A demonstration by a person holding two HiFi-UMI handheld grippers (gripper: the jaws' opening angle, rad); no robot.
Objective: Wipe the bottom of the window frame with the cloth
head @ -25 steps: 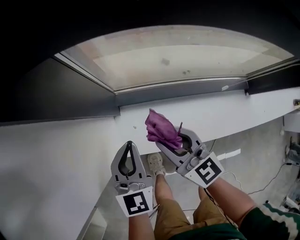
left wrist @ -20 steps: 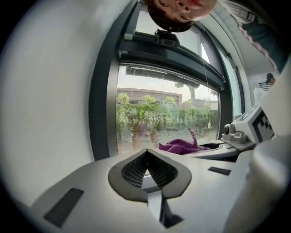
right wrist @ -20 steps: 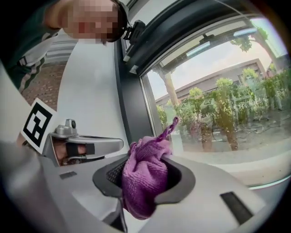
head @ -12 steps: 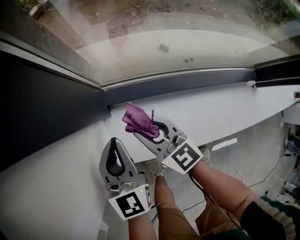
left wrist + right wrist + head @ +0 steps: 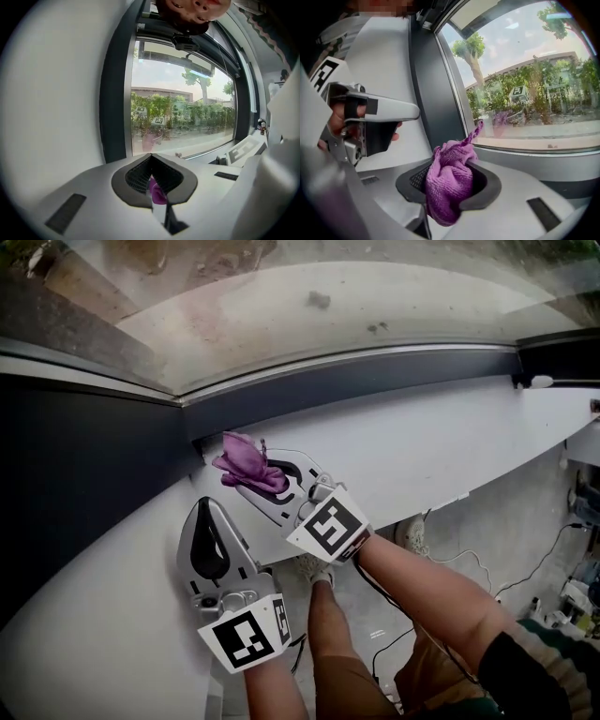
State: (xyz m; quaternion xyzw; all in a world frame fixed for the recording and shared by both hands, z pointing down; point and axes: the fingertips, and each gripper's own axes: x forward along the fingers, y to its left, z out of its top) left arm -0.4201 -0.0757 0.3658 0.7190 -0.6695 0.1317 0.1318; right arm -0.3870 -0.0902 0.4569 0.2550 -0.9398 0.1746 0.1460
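A crumpled purple cloth is pinched in my right gripper, which is shut on it. In the head view the cloth sits on the white sill, close to the left corner of the dark bottom window frame; whether it touches the frame I cannot tell. My left gripper hangs lower left of the cloth, jaws shut with nothing between them. A bit of purple shows behind its jaws in the left gripper view. The left gripper also appears in the right gripper view.
A dark vertical frame panel closes the left side. The window glass lies beyond the frame. A small white fitting sits at the frame's right end. Below the sill are the person's legs and cables on the floor.
My right gripper has carried the cloth leftward and closer to the frame's left corner. The left gripper has shifted slightly left and stayed shut.
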